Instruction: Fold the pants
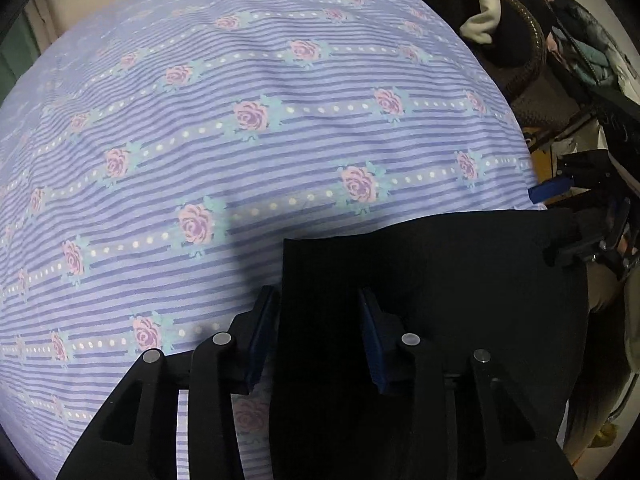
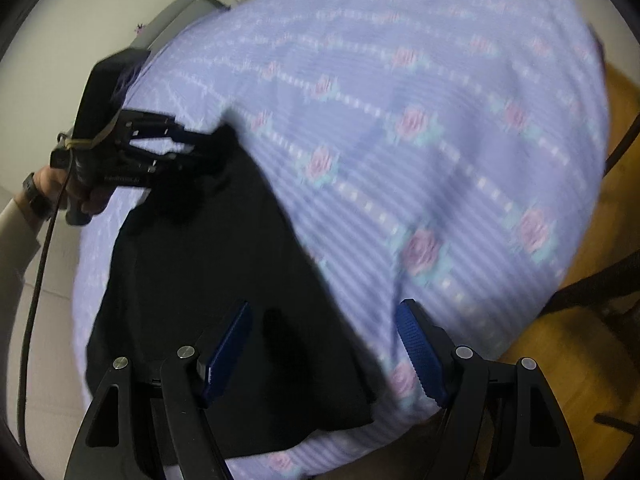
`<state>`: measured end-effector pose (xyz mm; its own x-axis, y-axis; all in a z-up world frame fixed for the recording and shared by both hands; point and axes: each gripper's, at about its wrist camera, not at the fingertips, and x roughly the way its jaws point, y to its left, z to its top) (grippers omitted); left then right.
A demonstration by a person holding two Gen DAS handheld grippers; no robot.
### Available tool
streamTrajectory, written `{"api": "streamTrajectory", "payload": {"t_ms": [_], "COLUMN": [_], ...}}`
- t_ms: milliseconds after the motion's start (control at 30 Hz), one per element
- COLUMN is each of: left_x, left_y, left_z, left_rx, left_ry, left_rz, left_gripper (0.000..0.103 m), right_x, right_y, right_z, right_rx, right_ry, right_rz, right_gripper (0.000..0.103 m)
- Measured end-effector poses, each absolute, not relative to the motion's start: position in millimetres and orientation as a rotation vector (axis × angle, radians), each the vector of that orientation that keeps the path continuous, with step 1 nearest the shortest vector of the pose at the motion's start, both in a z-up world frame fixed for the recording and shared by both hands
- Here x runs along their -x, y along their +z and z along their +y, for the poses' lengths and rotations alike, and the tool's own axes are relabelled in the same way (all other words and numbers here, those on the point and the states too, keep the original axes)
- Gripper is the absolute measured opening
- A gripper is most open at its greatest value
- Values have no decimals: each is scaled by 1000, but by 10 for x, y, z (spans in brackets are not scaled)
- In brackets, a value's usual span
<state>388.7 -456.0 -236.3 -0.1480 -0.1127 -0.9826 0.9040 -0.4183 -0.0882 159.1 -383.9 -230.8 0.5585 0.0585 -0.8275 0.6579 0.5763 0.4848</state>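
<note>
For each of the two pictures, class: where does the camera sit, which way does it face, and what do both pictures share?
Left wrist view: sits behind the left gripper, facing across the floral sheet; its open fingers straddle the black pants, right gripper at the far edge.
Right wrist view: sits behind the open right gripper, facing the pants; the person's left hand holds the other gripper.
Shared: pants, sheet.

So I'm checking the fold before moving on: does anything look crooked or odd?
Nothing stands out. The black pants lie flat on the floral sheet, edges fairly straight; the right-wrist view is blurred, so fine wrinkles can't be judged.
</note>
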Motion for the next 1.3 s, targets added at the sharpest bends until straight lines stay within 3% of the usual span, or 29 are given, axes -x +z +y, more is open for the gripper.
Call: {"api": "streamTrajectory", "payload": {"t_ms": [67,167,233,267,333,400,600,900,1300], "left_x": [-3861,-3784,-3687,-3667,-3640,-3643,-3652,-3972,-4371], "left_y": [-2365,-2368,-2411,-2403,-2373,-2323,-2139,-1528,-659], "left_z": [-4550,-4491,-4478,-4455,-4408,-4367,-4324,-3977,-2425], "left_rx": [-1347,-1372,-1389,-1388,-1377,-1354,-1334,-1284,-1118], "left_ry": [-1669,-1678,-1687,-1692,-1699,-1707,-1700,-1671,-1509], "left_rz": [954,928,911,910,897,887,845,760,702], "left_gripper": [38,22,9,7,6,6,5,5,5], "right_x": [-1620,-1615,-1614,-1617,-1636,-1661,-1689,-1735,-2154], "right_y": [-2330,-2330,-2343,-2354,-2353,-2344,-2236,-1647,-974], "right_z": [-3794,-3707,-3673,-3665,-3645,-3587,-3493,-3205,-2019], "right_rx": [-894,-896,-900,-905,-914,-923,-903,-819,-695], "right_ry": [-374,-334,-306,-292,-254,-211,-208,-161,105], "right_rz": [945,951,958,964,969,981,945,839,771], "right_gripper": [76,73,52,46,21,12,7,7,7]}}
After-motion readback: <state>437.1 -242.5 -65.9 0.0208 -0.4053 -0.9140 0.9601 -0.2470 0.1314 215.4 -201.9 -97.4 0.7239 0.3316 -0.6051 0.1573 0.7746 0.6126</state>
